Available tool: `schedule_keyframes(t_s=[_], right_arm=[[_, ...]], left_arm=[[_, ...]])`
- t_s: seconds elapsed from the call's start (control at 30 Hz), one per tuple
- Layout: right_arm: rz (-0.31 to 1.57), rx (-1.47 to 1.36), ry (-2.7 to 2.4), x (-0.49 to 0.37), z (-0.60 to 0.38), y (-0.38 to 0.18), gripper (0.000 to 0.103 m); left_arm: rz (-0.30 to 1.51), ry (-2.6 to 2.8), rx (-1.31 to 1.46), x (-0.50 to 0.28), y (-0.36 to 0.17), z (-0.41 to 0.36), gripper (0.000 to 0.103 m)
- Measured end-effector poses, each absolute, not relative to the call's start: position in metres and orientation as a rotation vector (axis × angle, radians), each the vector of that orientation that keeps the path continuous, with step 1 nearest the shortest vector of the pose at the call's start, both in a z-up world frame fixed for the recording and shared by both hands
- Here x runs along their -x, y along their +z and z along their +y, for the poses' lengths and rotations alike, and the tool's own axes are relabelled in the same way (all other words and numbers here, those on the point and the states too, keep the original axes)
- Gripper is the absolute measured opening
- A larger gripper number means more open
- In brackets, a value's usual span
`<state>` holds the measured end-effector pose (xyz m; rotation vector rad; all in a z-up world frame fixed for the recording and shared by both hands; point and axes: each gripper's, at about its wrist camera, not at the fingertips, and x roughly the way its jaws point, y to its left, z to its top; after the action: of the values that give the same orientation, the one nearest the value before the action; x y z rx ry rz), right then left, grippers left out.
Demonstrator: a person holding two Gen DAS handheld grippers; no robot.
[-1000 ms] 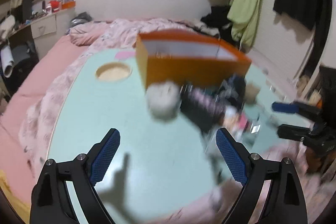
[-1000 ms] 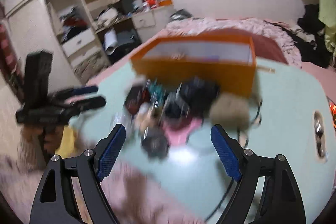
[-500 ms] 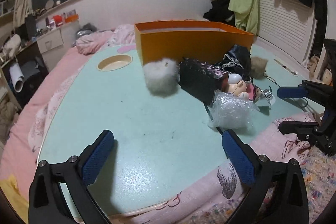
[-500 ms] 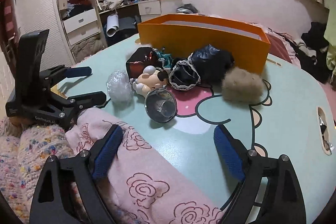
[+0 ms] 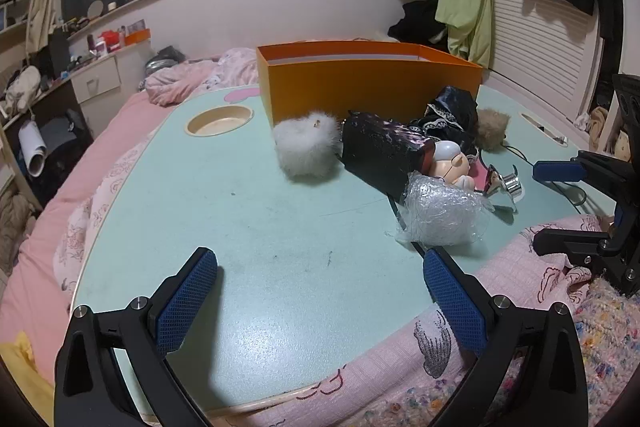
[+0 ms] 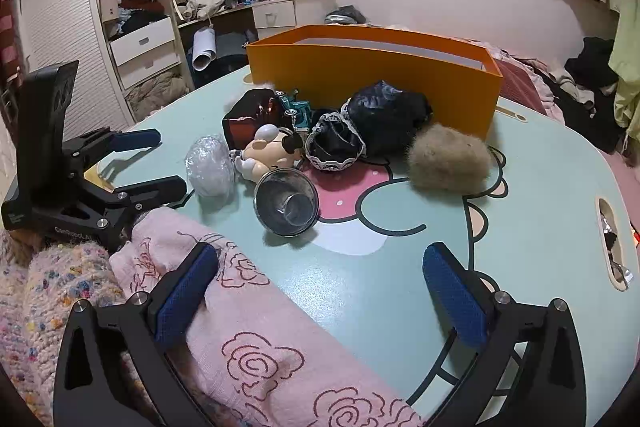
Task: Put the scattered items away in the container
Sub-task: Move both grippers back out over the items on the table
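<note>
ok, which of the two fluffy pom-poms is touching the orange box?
The white pom-pom, at the orange box's near left corner. The brown pom-pom lies by the other corner; contact unclear.

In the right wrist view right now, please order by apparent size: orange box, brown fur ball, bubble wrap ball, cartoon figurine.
1. orange box, largest though farthest.
2. brown fur ball.
3. bubble wrap ball and cartoon figurine: they look alike, so no ranking.

Container (image 6: 372, 75): orange outside, pale inside. Table (image 5: 260, 227): mint green, with pink-and-white cartoon print outlined in black. Pompoms: one white (image 5: 306, 147), one tan-brown (image 6: 448, 163). Pouch (image 6: 384, 115): black, white lace trim. Blanket (image 6: 256, 339): pink, red rose outlines. Gripper pads (image 5: 186, 301): blue, black frames.
</note>
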<state>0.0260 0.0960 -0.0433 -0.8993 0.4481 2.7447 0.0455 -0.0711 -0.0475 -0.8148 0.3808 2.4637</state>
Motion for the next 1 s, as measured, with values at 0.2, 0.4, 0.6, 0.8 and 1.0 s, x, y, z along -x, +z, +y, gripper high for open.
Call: schedule_keyframes(t_s=[0.2,0.4,0.6,0.8,1.0], right_arm=[[0.448,0.894,2.742,-0.0265,0.0969,-0.0439,0.103],[0.445,0.891,2.741,-0.0262,0.0989,-0.0441,0.103],[0.448,0.889,2.737,-0.0262,0.0993,-0.0443,0.103],[0.449,0.887,2.732,-0.0262,0.0993,-0.0444,0.103],[0.462,0.864,2.692,-0.0264,0.0996,-0.0447,0.103]], left_arm=[[0.381,2.473,0.814,-0.0457,-0.0476,-0.0715,0.103],[0.380,2.474,0.809,-0.0465,-0.0482,-0.0720,0.103],[0.379,2.474,0.808,-0.0461,-0.0477,-0.0716,0.103],[0.379,2.474,0.808,-0.0461,-0.0480,-0.0716,0.103],[0.378,2.473,0.807,-0.0462,-0.0481,-0.0718,0.103]])
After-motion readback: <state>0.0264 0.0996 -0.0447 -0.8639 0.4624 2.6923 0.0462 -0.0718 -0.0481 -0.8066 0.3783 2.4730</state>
